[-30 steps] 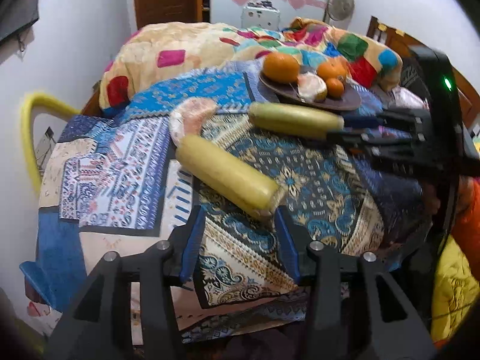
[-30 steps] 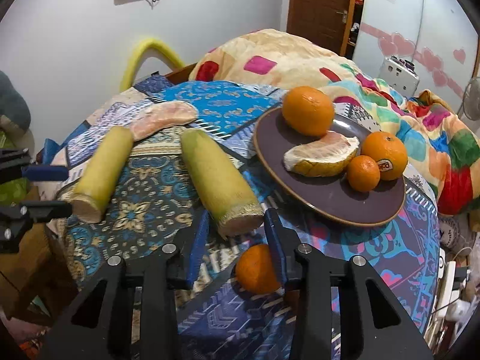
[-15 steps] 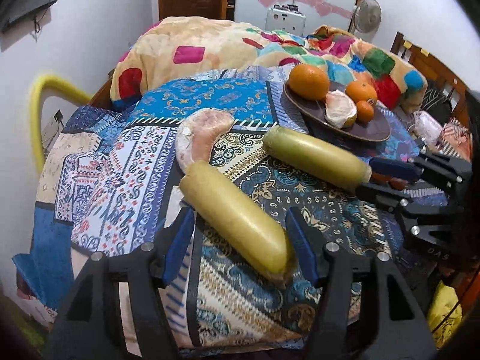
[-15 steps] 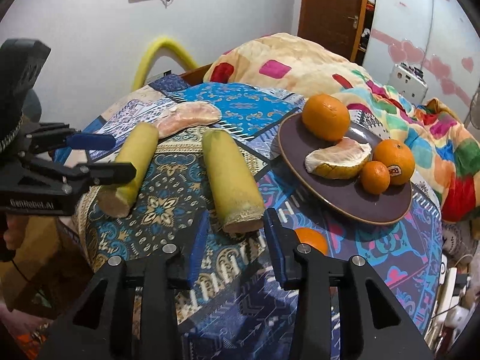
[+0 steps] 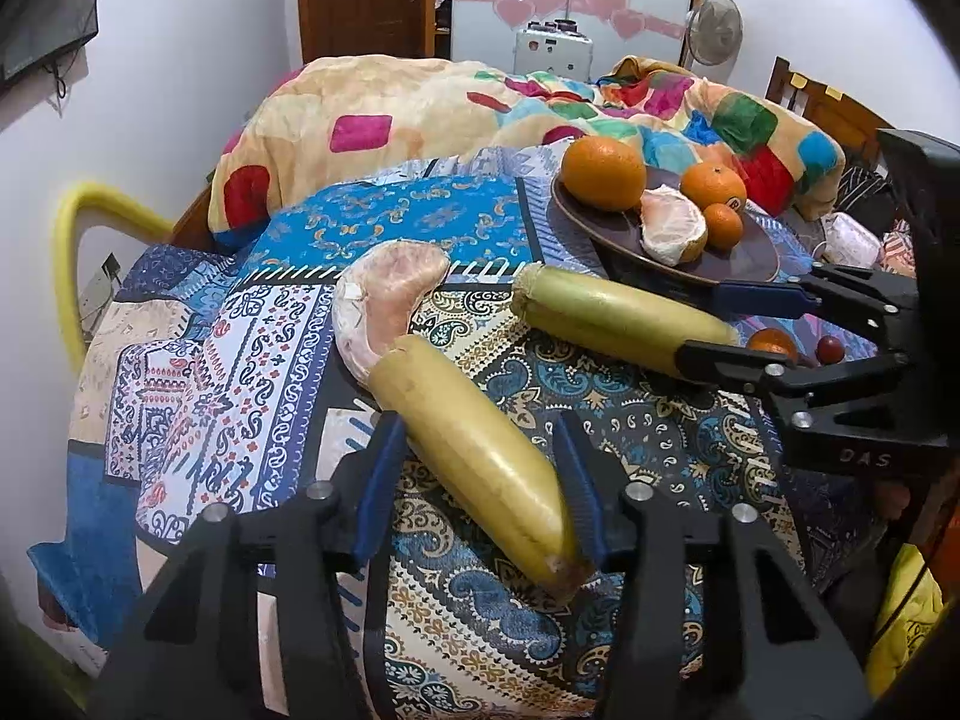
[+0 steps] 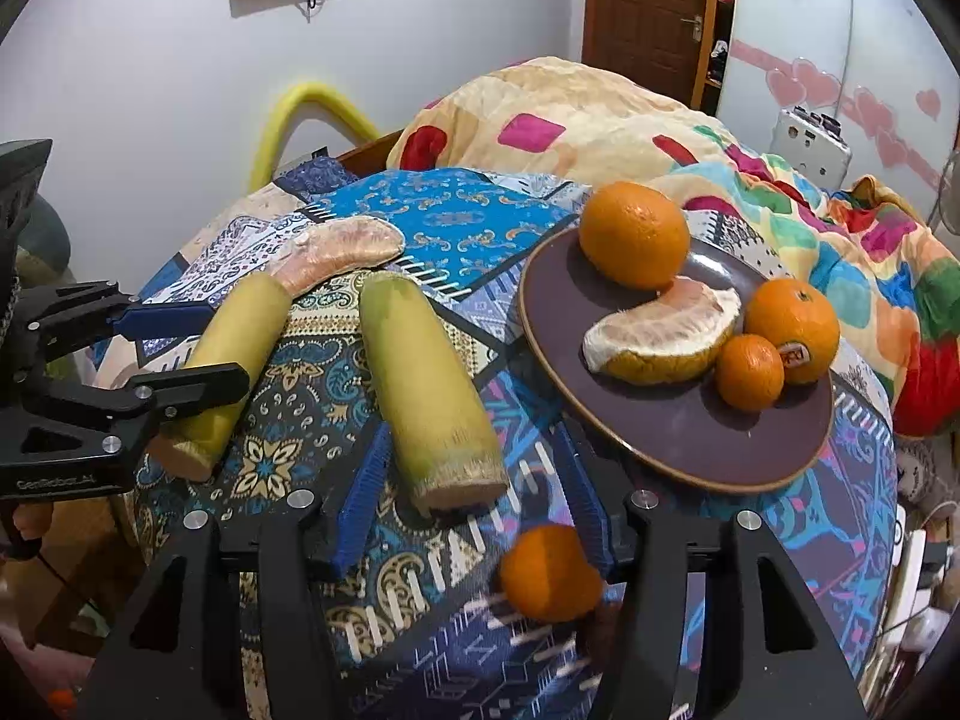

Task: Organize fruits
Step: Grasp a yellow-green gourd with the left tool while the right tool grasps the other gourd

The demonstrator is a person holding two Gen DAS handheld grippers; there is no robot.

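- Two yellow-green stalk pieces lie on the patterned cloth [image 6: 432, 210], side by side but apart, each lined up with one pair of jaws, apparently so that both can be lifted at once.
- Left gripper [image 5: 480, 480]: jaws wide open, straddling the near stalk [image 5: 474, 450] close to its cut end; blue pads stand just beside it on either flank, contact too close to call, nothing clamped yet.
- Right gripper [image 6: 474, 492]: jaws likewise spread, framing the cut end of the far stalk [image 6: 429, 384] with a clear gap on both sides, holding nothing.
- Approach along each stalk's length probably chosen so the pads can close across the narrow width, not the long axis.
- Near stalk's far tip touches a peeled pinkish pomelo segment [image 5: 387, 300], so lifting may nudge that piece.
- Loose small orange [image 6: 549, 573] sits on the cloth low down by the right finger, motion-blurred, possibly rolling; could get bumped.
- Dark plate [image 6: 672, 438] already carries a large orange [image 6: 633, 234], two smaller ones and another peeled segment [image 6: 660, 336], seemingly the gathering spot; stalks, pinkish segment and loose orange remain outside it.
- Whether cloth covers a bed or a counter: cannot tell.
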